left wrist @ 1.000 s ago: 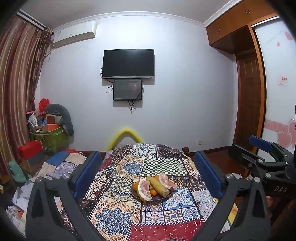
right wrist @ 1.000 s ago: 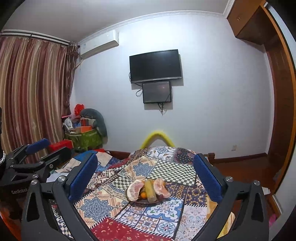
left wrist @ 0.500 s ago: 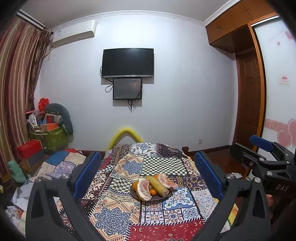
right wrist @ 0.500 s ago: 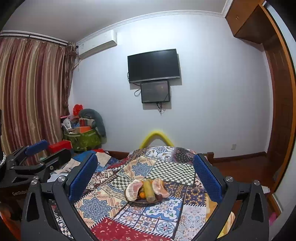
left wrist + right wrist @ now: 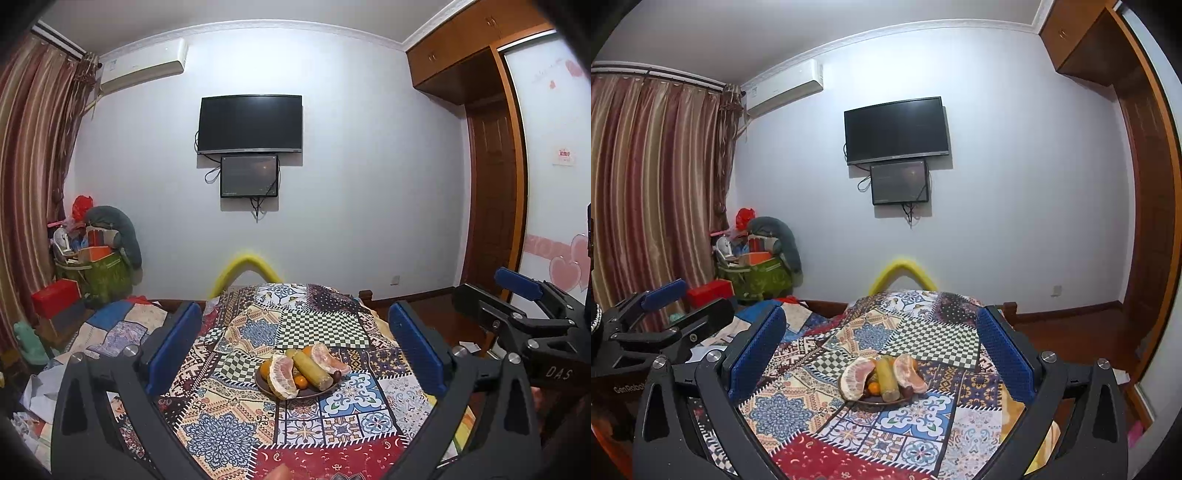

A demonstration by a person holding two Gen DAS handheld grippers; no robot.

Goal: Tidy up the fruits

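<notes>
Already gathered, the fruit sits on a dark round plate [image 5: 325,392] on the patchwork-patterned tablecloth [image 5: 229,424]: two peeled pink pomelo wedges [image 5: 282,376], a yellow-green cylindrical stalk-like piece [image 5: 312,367] lying between them, and small oranges [image 5: 301,381] tucked underneath. That would suit fruit just arranged or a pile about to be sorted — one moment cannot say which. Any handling should be gentle, since peeled pomelo is soft and the stalk-like piece could roll off the heap. Both tools hang back, well clear of the plate. The left gripper [image 5: 293,347] has its blue pads spread wide, holding nothing; the right gripper [image 5: 881,350] is likewise fully apart — touching nothing.
</notes>
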